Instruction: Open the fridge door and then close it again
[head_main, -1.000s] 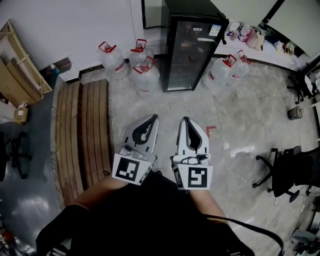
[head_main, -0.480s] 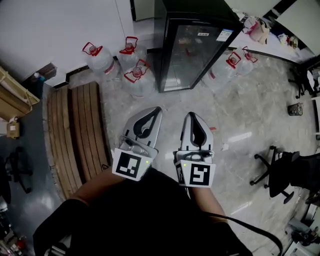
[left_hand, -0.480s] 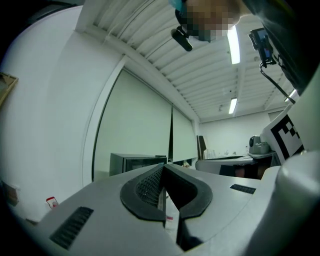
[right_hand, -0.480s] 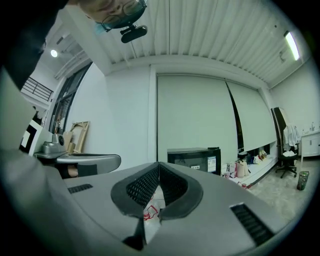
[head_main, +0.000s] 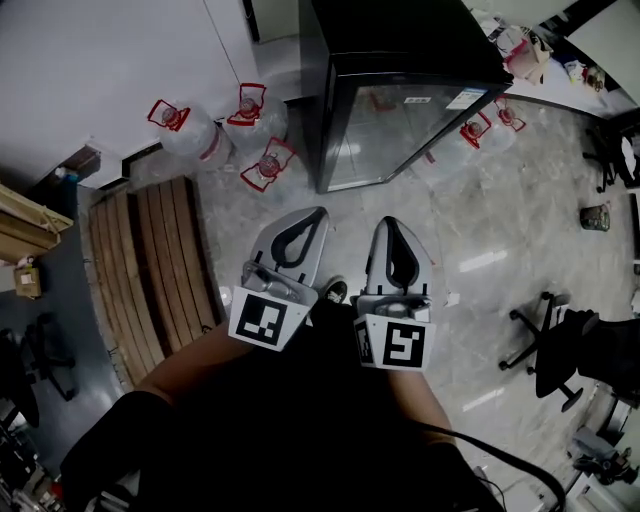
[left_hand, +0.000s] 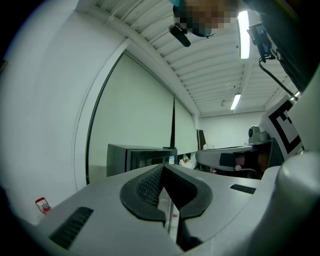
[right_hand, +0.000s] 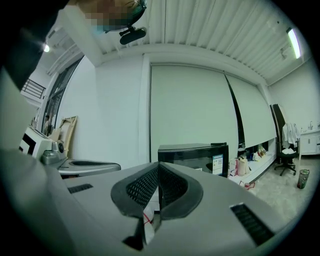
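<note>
Nearest me, the left hand-held gripper (head_main: 314, 216) and the right hand-held gripper (head_main: 389, 226) are both clenched on nothing. They sit side by side and point at the tall black glass-door fridge (head_main: 400, 90). The fridge stands ahead, apart from both grippers, with its door closed. Only the head view shows all the clear red-capped water jugs (head_main: 268, 165): three left of the fridge and two to its right, five in all. Only the right gripper view shows the white door sticker (right_hand: 217, 162).

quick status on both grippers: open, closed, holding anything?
Left gripper: closed, holding nothing.
Right gripper: closed, holding nothing.
</note>
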